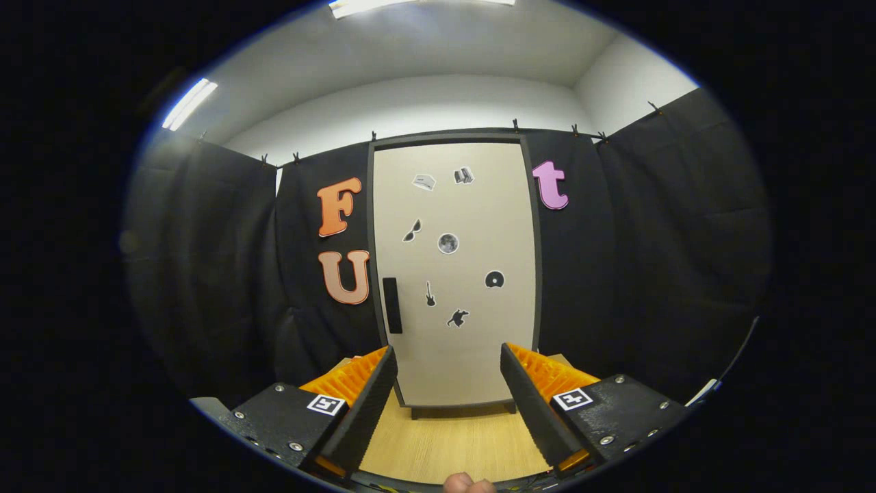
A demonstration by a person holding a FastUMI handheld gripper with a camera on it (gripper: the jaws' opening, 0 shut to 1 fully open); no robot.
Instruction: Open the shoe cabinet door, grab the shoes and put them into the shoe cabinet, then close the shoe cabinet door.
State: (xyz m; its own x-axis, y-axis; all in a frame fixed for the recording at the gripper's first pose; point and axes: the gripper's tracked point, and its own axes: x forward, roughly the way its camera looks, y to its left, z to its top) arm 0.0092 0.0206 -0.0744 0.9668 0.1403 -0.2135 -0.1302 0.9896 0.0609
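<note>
Standing upright beyond the spread, empty gripper (448,383), the shoe cabinet (453,274) is facing the fingers, door (472,329) closed, handle (392,305) vertical; wooden floor (445,445) is lying between.

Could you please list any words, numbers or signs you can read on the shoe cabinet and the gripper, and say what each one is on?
No readable words or numbers.
Cabinet door: small picture stickers, pictures without text.
Door handle: plain, unmarked.
Gripper, fingers open and apart, short of the door: a square coded marker on each side, patterns rather than letters.
</note>
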